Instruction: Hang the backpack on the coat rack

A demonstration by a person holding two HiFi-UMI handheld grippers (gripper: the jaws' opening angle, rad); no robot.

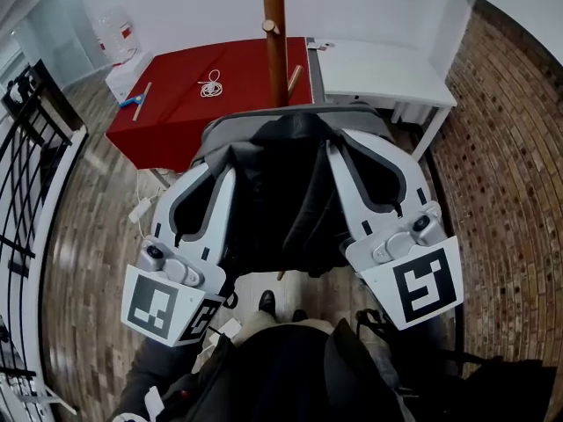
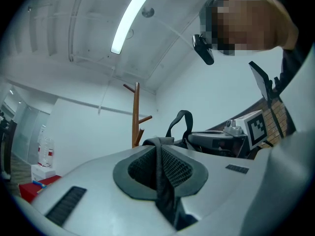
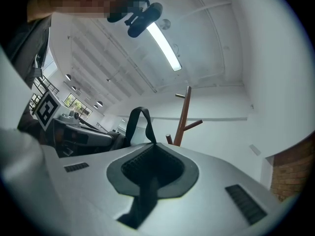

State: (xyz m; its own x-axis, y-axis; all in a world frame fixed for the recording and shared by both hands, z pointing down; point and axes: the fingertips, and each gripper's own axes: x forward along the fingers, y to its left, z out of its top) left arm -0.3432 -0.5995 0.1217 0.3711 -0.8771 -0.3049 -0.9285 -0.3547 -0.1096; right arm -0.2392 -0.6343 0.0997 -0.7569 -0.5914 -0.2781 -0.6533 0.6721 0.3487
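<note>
Both grippers hold up the dark grey and black backpack (image 1: 281, 183) in front of the wooden coat rack (image 1: 274, 38). My left gripper (image 1: 224, 172) is shut on a black webbing shoulder strap (image 2: 165, 181) at the bag's left side. My right gripper (image 1: 339, 148) is shut on the other strap (image 3: 145, 186) at the right side. The left gripper (image 2: 160, 144) and the right gripper (image 3: 150, 149) both point slightly upward. The bag's top handle loop (image 2: 181, 122) stands up between them. The rack's pole and pegs (image 2: 136, 117) rise just beyond the bag, and the same rack (image 3: 183, 119) shows past the right jaws.
A red table (image 1: 189, 90) with a coiled white cord (image 1: 210, 83) and a stick stands behind the rack. A white table (image 1: 387, 73) adjoins it on the right. A black railing (image 1: 26, 148) runs along the left, and a brick floor strip (image 1: 510, 165) lies on the right.
</note>
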